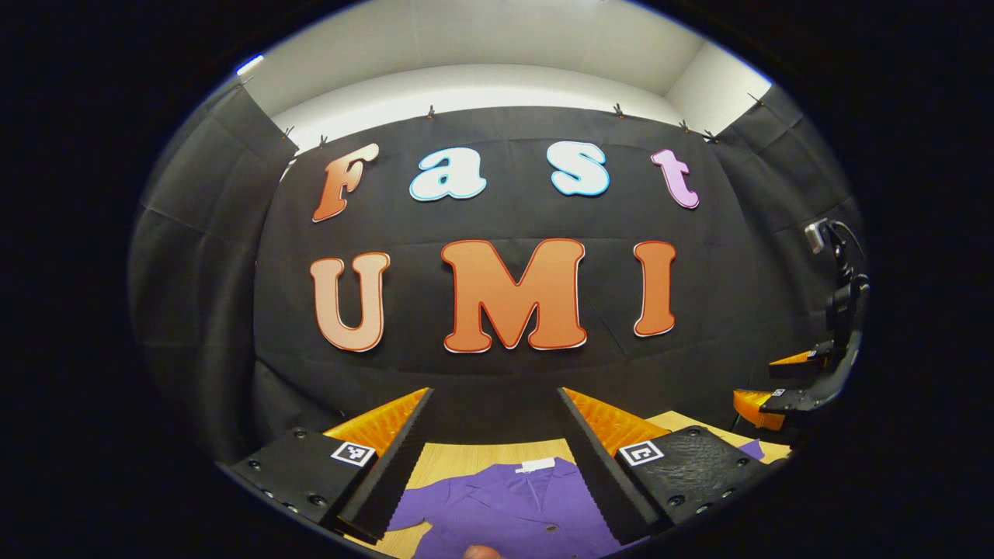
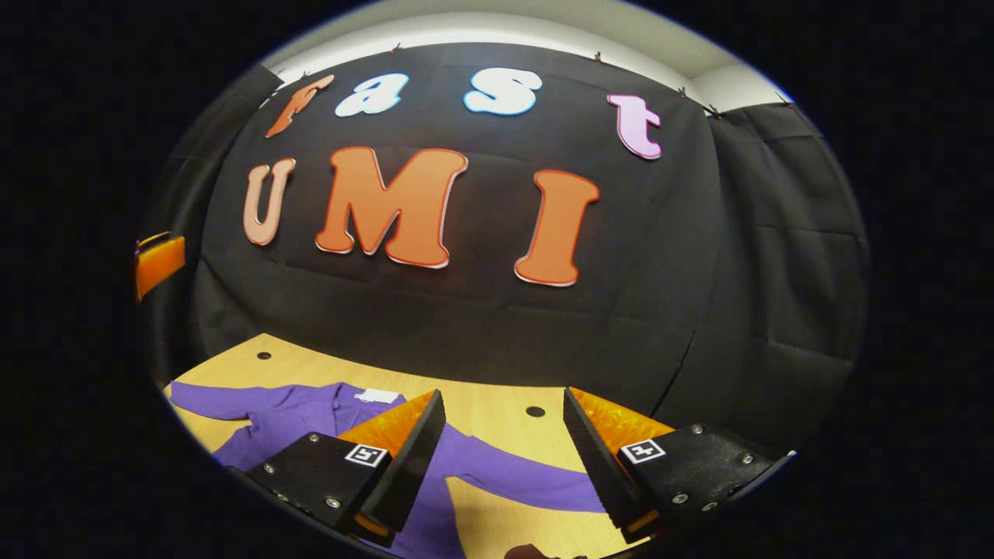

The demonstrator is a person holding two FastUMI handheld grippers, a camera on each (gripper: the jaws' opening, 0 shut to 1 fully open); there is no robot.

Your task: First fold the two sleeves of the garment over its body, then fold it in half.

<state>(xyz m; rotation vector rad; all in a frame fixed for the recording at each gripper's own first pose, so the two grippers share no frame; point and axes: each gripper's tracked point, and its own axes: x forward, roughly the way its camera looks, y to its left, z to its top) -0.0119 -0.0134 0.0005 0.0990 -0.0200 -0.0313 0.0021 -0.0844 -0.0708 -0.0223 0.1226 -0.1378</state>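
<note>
Left gripper (image 1: 495,435): fingers spread wide, nothing between them, held above the table (image 1: 474,456). Directly below and ahead of it lies the garment (image 1: 512,508), collar end farthest from the gripper.

Right gripper (image 2: 503,435): likewise spread and empty. One sleeve (image 2: 512,475) runs crosswise beneath its fingers, long axis roughly left to right, stretched away from the body; the other sleeve (image 2: 221,397) reaches out to its far left.

Judgement: neither sleeve is folded yet; the right gripper is nearer the sleeve below it.

Garment is purple, thin, soft cloth lying flat, with collar and a pale neck tag (image 2: 376,395). Table is pale, smooth wood.
</note>
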